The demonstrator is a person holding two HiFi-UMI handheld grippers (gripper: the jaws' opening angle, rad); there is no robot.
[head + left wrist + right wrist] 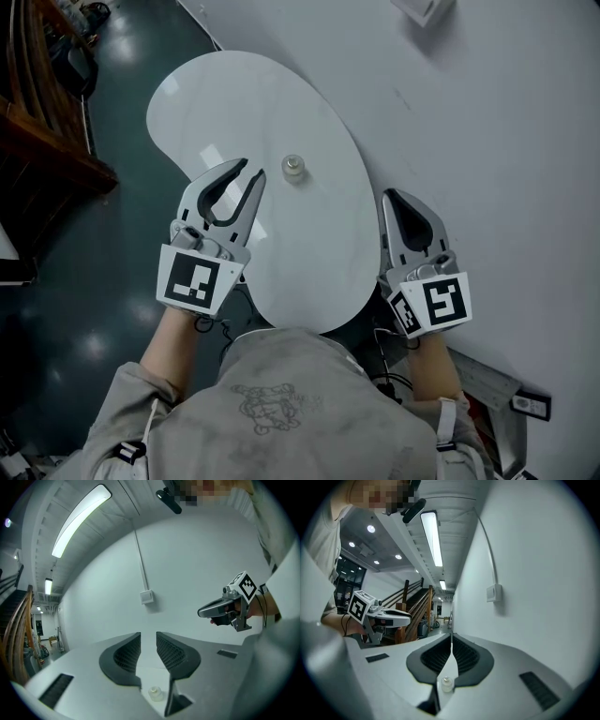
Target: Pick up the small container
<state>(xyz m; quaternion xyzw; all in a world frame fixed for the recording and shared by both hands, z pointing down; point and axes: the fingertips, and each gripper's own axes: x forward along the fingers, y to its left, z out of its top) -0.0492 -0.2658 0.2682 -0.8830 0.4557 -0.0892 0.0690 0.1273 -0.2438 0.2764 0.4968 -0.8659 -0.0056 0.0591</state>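
**Left gripper**: jaws a narrow gap apart, nothing between the pads and nothing touched. It hovers over the near-left part of the table, tips pointing far and right.

**Right gripper**: jaws closed tip to tip, holding nothing. It sits just off the table's right edge, beside the wall, tips pointing far.

**Small container**: clear, with a pale cap, upright on the table. It stands near the left gripper's tips, to their right and clear of them, and well left of the right gripper.

**Table**: white, glossy, kidney-shaped top; its right edge lies against the wall.

**Wall**: plain white, to the right, carrying a small white wall box with a thin conduit rising from it.

**Floor**: dark teal, shiny, with light reflections, to the left.

**Room**: long ceiling light strip; wooden staircase far left.

**Person**: grey sweatshirt, near edge of the head view.
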